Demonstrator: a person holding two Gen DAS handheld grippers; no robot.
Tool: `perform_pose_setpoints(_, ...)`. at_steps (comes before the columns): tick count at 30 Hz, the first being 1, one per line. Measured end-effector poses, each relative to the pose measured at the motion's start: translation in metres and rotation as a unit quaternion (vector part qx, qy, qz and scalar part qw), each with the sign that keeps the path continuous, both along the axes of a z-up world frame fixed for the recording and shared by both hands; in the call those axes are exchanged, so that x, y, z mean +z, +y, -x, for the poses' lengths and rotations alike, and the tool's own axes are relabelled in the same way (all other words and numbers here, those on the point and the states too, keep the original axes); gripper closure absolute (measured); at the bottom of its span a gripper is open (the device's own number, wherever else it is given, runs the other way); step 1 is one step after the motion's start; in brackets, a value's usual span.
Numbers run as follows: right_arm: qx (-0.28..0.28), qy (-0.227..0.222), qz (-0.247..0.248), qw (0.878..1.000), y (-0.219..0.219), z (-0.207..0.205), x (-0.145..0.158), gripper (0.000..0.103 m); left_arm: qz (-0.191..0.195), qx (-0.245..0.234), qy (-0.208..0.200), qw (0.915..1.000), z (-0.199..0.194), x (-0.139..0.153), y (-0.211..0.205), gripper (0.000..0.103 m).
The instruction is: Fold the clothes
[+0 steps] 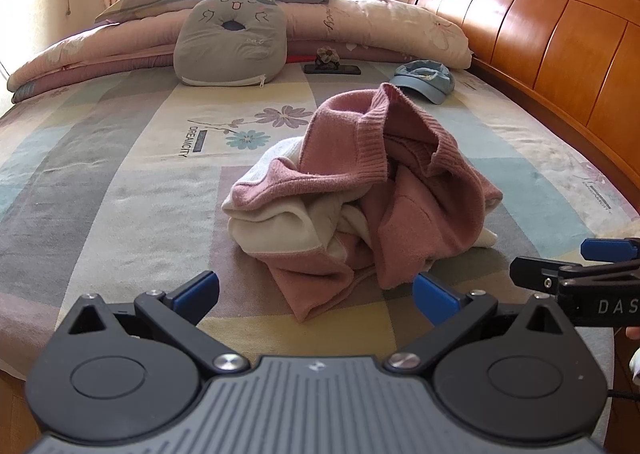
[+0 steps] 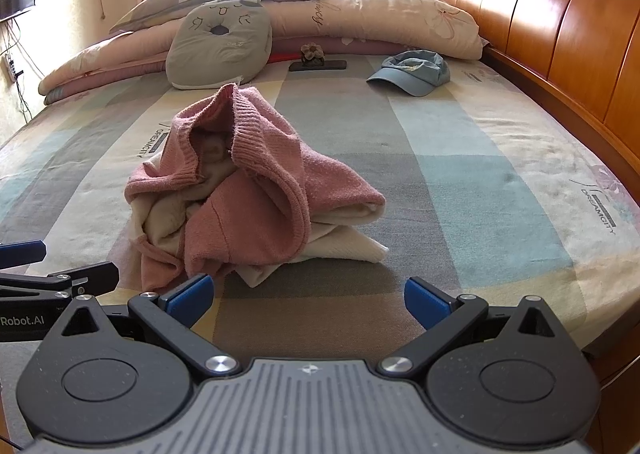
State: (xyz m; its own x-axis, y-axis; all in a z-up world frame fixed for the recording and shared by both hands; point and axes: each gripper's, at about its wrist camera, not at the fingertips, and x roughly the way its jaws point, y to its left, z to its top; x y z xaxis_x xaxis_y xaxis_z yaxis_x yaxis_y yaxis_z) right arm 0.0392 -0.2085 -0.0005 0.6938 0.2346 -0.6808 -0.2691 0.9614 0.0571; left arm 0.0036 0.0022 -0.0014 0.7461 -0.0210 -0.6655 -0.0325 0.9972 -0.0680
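One pink-and-cream sweater (image 1: 356, 190) lies crumpled in a heap on the bed (image 1: 120, 182), collar standing up. Two grippers face it. The left gripper (image 1: 316, 294) is spread wide and holds nothing, with the heap at its 12 o'clock, just past the blue fingertips (image 1: 200, 288). The right gripper (image 2: 308, 298) is equally wide and empty, the heap at its 11 o'clock. One blue cap (image 2: 412, 72) lies far back at 1 o'clock.

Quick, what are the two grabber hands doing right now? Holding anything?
Left gripper: open, holding nothing, just short of the pink and white sweater.
Right gripper: open, holding nothing, over the bed sheet.
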Motion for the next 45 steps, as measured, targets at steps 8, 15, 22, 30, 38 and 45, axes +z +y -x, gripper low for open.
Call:
perform_pose_setpoints(8, 0.002, 0.005, 0.003, 1.000, 0.001, -0.004, -0.001, 0.000, -0.003, 0.001, 0.004, 1.0000, -0.006, -0.003, 0.001, 0.001)
perform_pose_setpoints(15, 0.002, 0.013, 0.006, 1.000, 0.001, -0.015, -0.005, 0.000, -0.009, 0.008, 0.008, 0.9999, -0.016, -0.007, 0.002, 0.001)
perform_pose_setpoints(22, 0.009, 0.020, 0.010, 1.000, 0.005, -0.025, -0.010, 0.000, -0.023, 0.011, 0.000, 0.9997, -0.025, -0.008, 0.003, 0.001)
perform_pose_setpoints(30, 0.007, 0.029, 0.004, 1.000, 0.005, -0.035, -0.015, 0.000, -0.025, 0.011, 0.008, 0.9996, -0.033, -0.010, 0.003, 0.001)
perform_pose_setpoints(38, 0.006, 0.024, 0.002, 1.000, 0.002, -0.029, -0.012, 0.000, -0.028, 0.014, 0.006, 0.9995, -0.027, -0.007, 0.002, 0.001)
perform_pose_setpoints(45, 0.007, 0.012, -0.002, 1.000, -0.002, -0.020, -0.005, 0.000, -0.031, 0.019, 0.001, 0.9993, -0.020, -0.001, 0.000, 0.001)
